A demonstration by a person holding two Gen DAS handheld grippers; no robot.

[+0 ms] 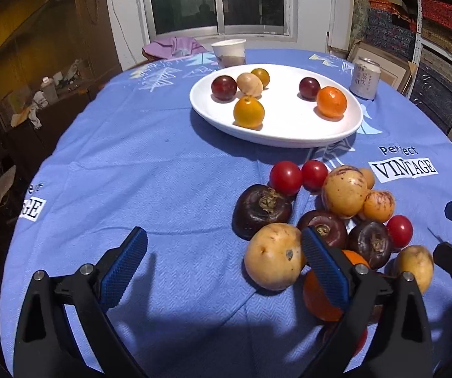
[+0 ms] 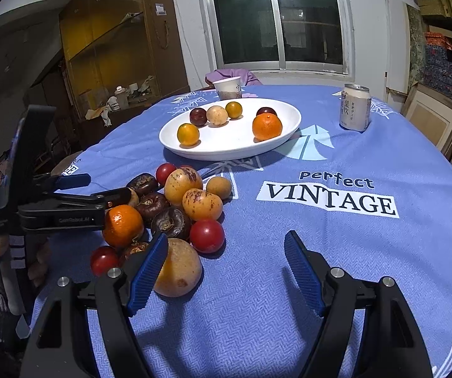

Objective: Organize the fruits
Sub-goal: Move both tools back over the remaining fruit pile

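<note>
A white plate (image 1: 219, 119) (image 2: 226, 151) holds several fruits, among them an orange (image 1: 331, 101) (image 2: 266, 127) and dark plums. A pile of loose fruit lies on the blue cloth in front of it: red tomatoes (image 1: 285, 178), dark water chestnuts (image 1: 262, 209), yellow pepinos (image 1: 274, 256) (image 2: 178, 267) and an orange (image 2: 122, 225). My left gripper (image 1: 226, 258) is open and empty, its right finger beside the pile. My right gripper (image 2: 226, 261) is open and empty, its left finger against the nearest yellow fruit. The left gripper also shows in the right wrist view (image 2: 100, 189).
A drink can (image 1: 365, 77) (image 2: 355, 107) stands right of the plate. A paper cup (image 1: 229, 52) (image 2: 228, 88) stands behind it near a purple cloth (image 1: 175, 47). The round table's edge curves close on the left. A cabinet and shelves surround the table.
</note>
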